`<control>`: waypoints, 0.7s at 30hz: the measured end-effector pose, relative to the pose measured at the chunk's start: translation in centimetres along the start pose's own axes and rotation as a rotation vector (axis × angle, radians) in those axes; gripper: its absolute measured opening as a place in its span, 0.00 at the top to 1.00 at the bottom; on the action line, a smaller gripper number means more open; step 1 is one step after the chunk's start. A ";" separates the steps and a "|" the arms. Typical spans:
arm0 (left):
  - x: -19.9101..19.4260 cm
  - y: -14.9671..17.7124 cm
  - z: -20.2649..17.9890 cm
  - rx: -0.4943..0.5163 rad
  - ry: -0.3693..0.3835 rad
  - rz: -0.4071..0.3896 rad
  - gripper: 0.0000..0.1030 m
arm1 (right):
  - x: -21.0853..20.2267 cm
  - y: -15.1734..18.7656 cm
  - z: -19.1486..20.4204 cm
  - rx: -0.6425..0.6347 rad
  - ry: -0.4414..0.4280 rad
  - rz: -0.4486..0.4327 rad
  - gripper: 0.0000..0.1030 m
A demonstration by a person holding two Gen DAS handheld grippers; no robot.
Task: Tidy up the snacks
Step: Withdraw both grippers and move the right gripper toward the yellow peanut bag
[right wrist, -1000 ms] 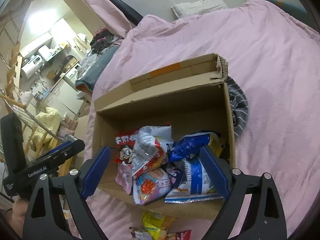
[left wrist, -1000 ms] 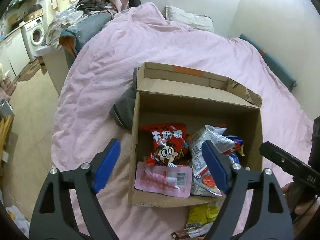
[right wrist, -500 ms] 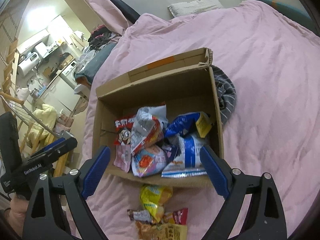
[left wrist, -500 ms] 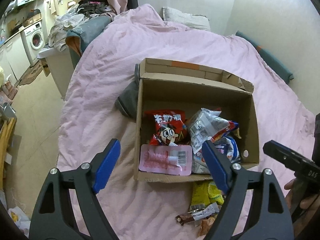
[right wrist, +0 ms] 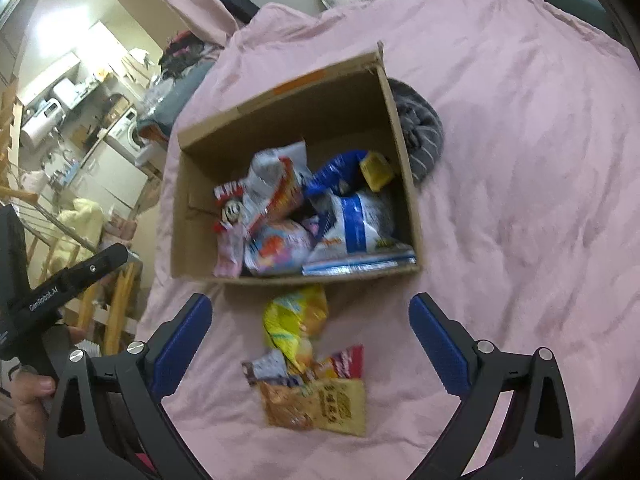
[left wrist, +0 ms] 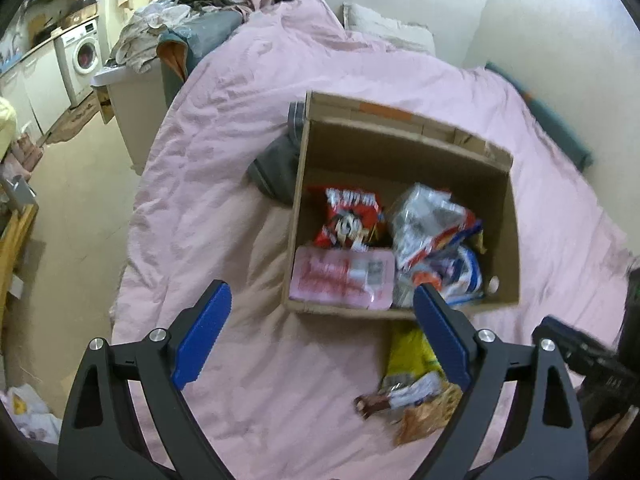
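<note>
- The left gripper (left wrist: pixel 322 332) and right gripper (right wrist: pixel 310 344) both hang over the pink bedspread (right wrist: pixel 520 160), jaws just widened, spread apart with nothing between the pads.
- The cardboard box (right wrist: pixel 404 152) holds a blurred heap of snack packets (right wrist: pixel 312 216); their lower layers are hidden.
- A few loose packets (right wrist: pixel 308 368) lie just outside its near wall, overlapping, labels unreadable.
- A grey garment (right wrist: pixel 420 128) is half hidden behind the box.
</note>
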State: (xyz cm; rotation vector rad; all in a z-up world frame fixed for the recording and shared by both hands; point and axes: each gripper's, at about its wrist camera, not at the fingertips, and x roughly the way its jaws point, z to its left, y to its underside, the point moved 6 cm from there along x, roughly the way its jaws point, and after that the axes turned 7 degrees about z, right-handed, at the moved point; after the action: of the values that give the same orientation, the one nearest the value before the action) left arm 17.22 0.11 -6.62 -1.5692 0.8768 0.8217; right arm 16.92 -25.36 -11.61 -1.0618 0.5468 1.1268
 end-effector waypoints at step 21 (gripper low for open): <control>3.4 3.0 1.2 -0.083 0.042 0.198 0.12 | 10.8 8.7 0.8 -0.068 0.101 0.516 0.02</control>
State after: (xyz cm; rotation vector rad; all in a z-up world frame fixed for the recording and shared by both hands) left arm 16.22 0.62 -11.16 -1.5934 1.0521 0.9789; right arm 12.95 -19.32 -23.50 -1.0695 0.9021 1.5538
